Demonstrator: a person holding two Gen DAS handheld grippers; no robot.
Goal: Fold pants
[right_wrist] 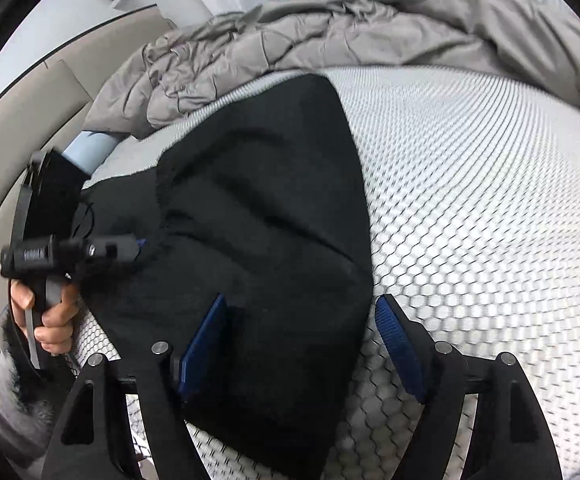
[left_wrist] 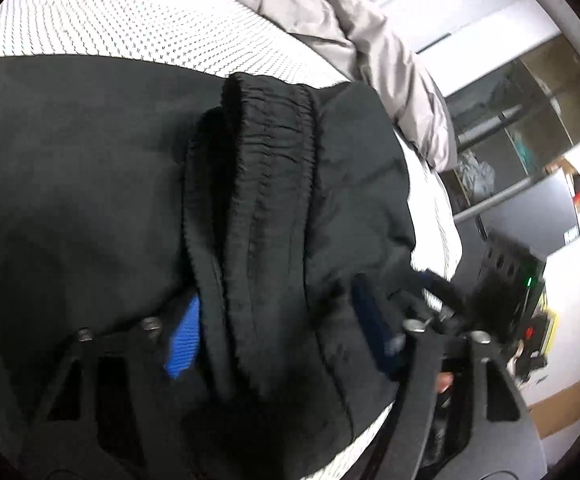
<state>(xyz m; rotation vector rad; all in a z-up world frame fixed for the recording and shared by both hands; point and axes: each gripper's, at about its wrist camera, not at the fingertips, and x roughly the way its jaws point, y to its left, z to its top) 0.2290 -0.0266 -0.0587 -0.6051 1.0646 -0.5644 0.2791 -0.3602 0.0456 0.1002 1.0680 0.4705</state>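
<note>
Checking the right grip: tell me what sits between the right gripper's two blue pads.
In the right wrist view, the edge of the black pants lies between the right gripper's open pads, on the white honeycomb-patterned mattress.

In the left wrist view, the pants (left_wrist: 90, 184) are cut off at nine and six o'clock, and the right pad of the left gripper (left_wrist: 286, 336) is partly buried in cloth. Shelf contents (left_wrist: 529, 148) at three o'clock are blurred. In the right wrist view, the hand (right_wrist: 50, 312) at eight o'clock is smeared.
</note>
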